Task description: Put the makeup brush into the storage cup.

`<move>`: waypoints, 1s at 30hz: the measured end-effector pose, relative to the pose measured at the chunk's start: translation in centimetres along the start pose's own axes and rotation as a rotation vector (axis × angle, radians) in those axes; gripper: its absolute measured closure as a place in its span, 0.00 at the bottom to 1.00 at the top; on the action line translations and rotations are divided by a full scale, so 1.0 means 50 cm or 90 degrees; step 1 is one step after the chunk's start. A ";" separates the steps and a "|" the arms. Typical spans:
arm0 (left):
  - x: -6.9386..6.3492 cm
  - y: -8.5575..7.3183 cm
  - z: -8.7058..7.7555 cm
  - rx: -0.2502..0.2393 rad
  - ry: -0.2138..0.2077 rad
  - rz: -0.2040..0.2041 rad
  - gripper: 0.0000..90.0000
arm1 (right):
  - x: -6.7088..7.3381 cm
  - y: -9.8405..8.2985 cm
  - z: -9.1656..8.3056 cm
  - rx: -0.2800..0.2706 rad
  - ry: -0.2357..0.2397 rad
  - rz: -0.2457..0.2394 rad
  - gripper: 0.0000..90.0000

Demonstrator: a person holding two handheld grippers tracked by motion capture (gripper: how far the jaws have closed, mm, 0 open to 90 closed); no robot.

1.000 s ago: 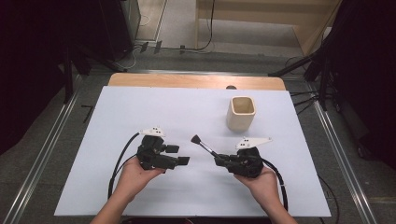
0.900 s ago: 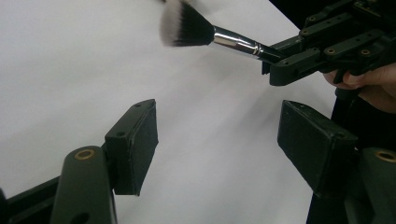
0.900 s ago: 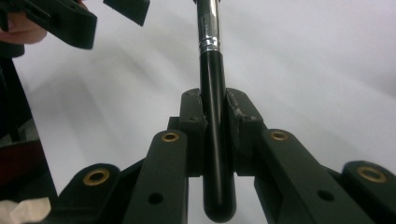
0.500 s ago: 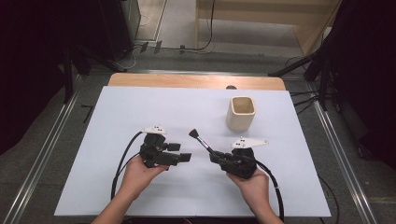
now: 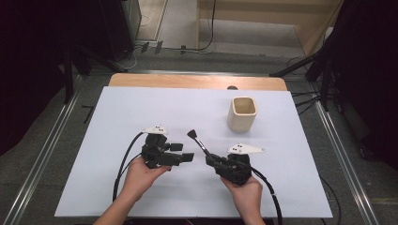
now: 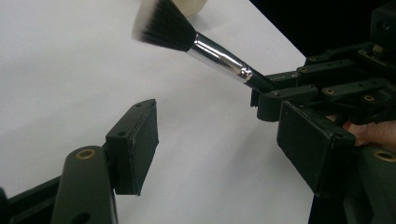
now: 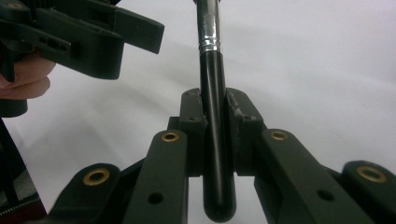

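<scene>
A makeup brush (image 5: 199,144) with a black handle, silver ferrule and dark, white-tipped bristles is clamped by its handle in my right gripper (image 5: 212,160). It points up and to the left, just above the white table. In the right gripper view the pads (image 7: 194,122) press on the brush handle (image 7: 214,112) from both sides. My left gripper (image 5: 183,151) stands open a little left of the brush, with nothing between its jaws. In the left gripper view the brush (image 6: 210,49) crosses above the open left gripper (image 6: 224,144), and the right gripper (image 6: 336,88) is close by.
A beige square cup (image 5: 242,113) stands upright at the back right of the white table sheet (image 5: 117,122). A wooden strip (image 5: 187,80) borders the far edge. Cables (image 5: 123,161) trail from both grippers toward the front edge.
My right hand has carried the brush leftward, closer to the left gripper. The left hand has stayed put.
</scene>
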State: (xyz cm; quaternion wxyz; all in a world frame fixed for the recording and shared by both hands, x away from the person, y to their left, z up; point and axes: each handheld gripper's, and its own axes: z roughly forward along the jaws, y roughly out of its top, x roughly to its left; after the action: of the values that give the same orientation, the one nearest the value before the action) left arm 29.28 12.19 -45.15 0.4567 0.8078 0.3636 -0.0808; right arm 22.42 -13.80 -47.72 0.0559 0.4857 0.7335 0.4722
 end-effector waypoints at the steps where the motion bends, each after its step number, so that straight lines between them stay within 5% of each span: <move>1: 0.000 0.000 0.001 -0.001 -0.003 -0.001 0.33 | 0.002 -0.002 0.001 -0.001 0.000 0.000 0.89; 6: -0.006 0.000 0.006 -0.003 0.008 0.011 0.33 | 0.009 -0.017 0.009 -0.020 0.006 0.012 0.89; 30: -0.013 -0.004 0.004 -0.037 -0.009 -0.010 0.34 | 0.019 -0.060 0.027 -0.128 0.048 0.105 0.89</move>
State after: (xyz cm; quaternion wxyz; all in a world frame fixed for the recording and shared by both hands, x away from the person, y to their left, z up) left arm 28.76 11.75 -45.11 0.4817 0.7908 0.3690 -0.0797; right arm 20.68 -12.45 -50.37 0.0376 0.5184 0.6417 0.5640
